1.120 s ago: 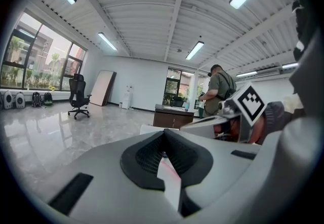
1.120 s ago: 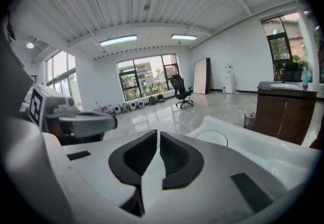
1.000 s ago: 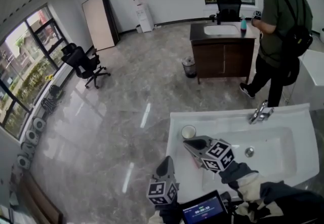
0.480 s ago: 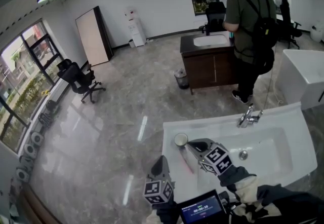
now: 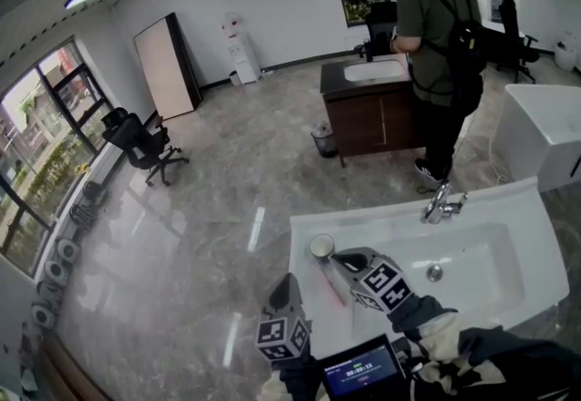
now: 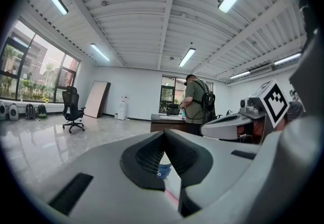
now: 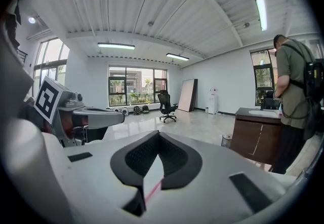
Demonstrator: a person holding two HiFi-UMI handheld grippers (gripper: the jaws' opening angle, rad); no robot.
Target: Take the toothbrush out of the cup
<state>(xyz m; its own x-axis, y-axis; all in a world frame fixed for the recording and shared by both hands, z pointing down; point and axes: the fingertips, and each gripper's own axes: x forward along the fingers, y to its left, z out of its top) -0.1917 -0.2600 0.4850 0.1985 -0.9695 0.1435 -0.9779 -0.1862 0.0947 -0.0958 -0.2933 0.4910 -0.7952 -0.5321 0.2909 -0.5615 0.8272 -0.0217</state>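
Both claws are pressed together on nothing: the right gripper (image 5: 338,257) has its tips just beside the cup (image 5: 321,247), the left gripper (image 5: 289,281) hangs nearer the person, and the pink toothbrush (image 5: 331,282) lies flat on the sink (image 5: 381,220) beside that cup.

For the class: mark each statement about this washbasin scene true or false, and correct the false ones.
1. The cup stands on the white counter. True.
2. The toothbrush is standing in the cup. False: it is outside the cup, beside the right gripper.
3. The right gripper's jaws are wide open. False: they are shut.
4. A person stands at a dark cabinet in the background. True.
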